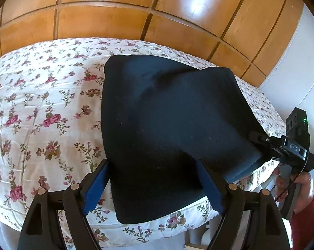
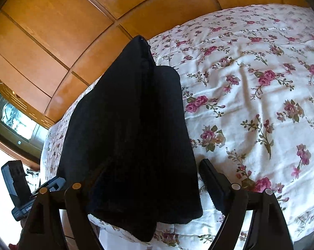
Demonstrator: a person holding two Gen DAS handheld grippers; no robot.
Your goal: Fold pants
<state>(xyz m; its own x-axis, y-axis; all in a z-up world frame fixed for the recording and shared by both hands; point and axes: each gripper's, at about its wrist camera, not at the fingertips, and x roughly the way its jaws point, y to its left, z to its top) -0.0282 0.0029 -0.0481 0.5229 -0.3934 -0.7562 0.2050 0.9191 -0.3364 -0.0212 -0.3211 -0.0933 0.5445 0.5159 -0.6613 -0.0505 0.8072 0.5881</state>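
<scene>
The dark pants [image 1: 157,129] are lying folded on the flowery bed [image 1: 42,104], near its front edge, so the fold is looking almost done. Starting on the left, the left tool [image 1: 154,187] is hanging over the near end of the pants with its blue pads [image 1: 96,187] standing wide apart, one at 9 o'clock and one at 3 o'clock of the cloth, and they are not pinching it. Moving right, the top flap is sticking up a little at 4 o'clock in the left view, where the right tool [image 1: 259,143] is sitting just beside its edge. In its own view the right tool [image 2: 148,189] is also standing wide apart around the cloth, not squeezing. Next, I think the flap is needing a gentle press flat, or one more fold if a smaller bundle is wanted. Further away, at 12 o'clock, the brown wooden wardrobe [image 1: 136,16] is standing behind the bed. Nothing is lying on the bed in the way; only the bed edge is close, so the pants could be slipping off.
</scene>
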